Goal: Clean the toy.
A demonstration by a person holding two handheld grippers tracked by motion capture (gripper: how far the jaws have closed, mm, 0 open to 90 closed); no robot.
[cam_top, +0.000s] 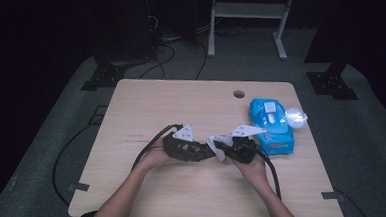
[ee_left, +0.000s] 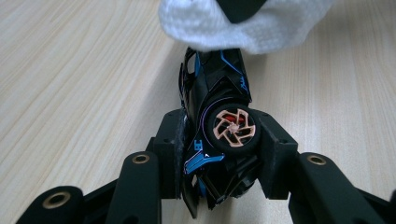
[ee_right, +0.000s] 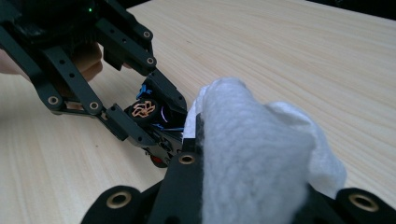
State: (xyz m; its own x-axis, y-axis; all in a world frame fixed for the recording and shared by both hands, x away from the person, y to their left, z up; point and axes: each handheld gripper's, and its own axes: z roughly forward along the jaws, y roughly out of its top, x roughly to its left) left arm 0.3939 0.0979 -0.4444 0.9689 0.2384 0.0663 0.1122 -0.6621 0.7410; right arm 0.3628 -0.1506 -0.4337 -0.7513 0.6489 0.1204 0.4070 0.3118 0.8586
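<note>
My left gripper (ee_left: 219, 154) clamped on a black toy car (ee_left: 219, 112) with a copper wheel, car near the middle of the table (cam_top: 191, 103), my right gripper (ee_right: 243, 186) closed on a white wipe (ee_right: 252, 154) touching the car, blue wipe pack (cam_top: 272, 123) near its right edge

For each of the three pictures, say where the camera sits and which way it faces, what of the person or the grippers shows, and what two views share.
High view: above the person's side, looking forward and down on the table; forearms, left gripper and right gripper show.
Left gripper view: rides the left gripper, looking along its jaws clamped on the toy car.
Right gripper view: rides the right gripper, looking along its jaws shut on the white wipe.
Shared: both gripper views show car and wipe.
</note>
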